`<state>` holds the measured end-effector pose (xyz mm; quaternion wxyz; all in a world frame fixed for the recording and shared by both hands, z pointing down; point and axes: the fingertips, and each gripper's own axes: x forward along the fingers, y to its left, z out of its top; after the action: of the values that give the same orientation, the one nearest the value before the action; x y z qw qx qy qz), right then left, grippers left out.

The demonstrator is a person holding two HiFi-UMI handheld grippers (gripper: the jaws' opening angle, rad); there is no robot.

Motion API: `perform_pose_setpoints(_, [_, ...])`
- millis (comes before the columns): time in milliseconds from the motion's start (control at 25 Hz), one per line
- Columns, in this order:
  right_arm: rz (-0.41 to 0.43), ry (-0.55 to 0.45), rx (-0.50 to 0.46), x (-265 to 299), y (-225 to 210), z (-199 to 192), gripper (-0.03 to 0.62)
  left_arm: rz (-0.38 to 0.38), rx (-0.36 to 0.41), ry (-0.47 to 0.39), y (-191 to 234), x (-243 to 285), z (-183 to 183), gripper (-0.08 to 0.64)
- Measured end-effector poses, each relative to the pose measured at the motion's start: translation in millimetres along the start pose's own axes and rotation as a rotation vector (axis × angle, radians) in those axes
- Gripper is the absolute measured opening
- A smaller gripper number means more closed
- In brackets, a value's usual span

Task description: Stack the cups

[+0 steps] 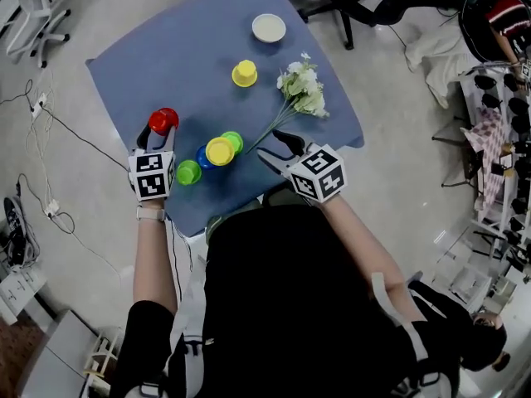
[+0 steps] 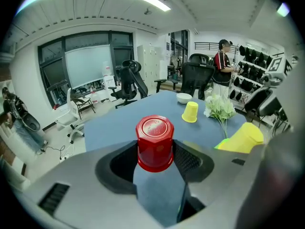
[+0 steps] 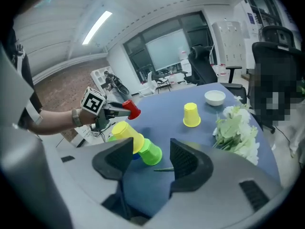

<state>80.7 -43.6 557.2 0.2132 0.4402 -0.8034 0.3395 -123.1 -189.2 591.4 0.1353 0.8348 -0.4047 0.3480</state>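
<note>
Red cup gripped between left tongs.

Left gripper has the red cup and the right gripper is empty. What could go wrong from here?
1. The left gripper pinches the red cup on its smooth tapered wall, so it could slip.
2. The yellow cup and green cup lie tipped together and may roll if nudged.
3. The flower stem lies just ahead of the open right gripper, which could snag it.
</note>
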Motion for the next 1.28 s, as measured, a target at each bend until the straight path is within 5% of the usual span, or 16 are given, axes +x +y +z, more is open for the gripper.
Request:
perform_pose_setpoints(400, [0.138, 0.035, -0.089, 28.5, 22.0, 14.2, 0.245, 0.03, -0.031, 0.028, -32.1, -55.1, -15.4, 0.235])
perform_pose_setpoints(1280, [0.152, 0.093, -0.157, 41.0, 16.3, 14.6, 0.229, 0.021, -0.073, 0.111, -98.2, -76.5, -72.9, 0.238])
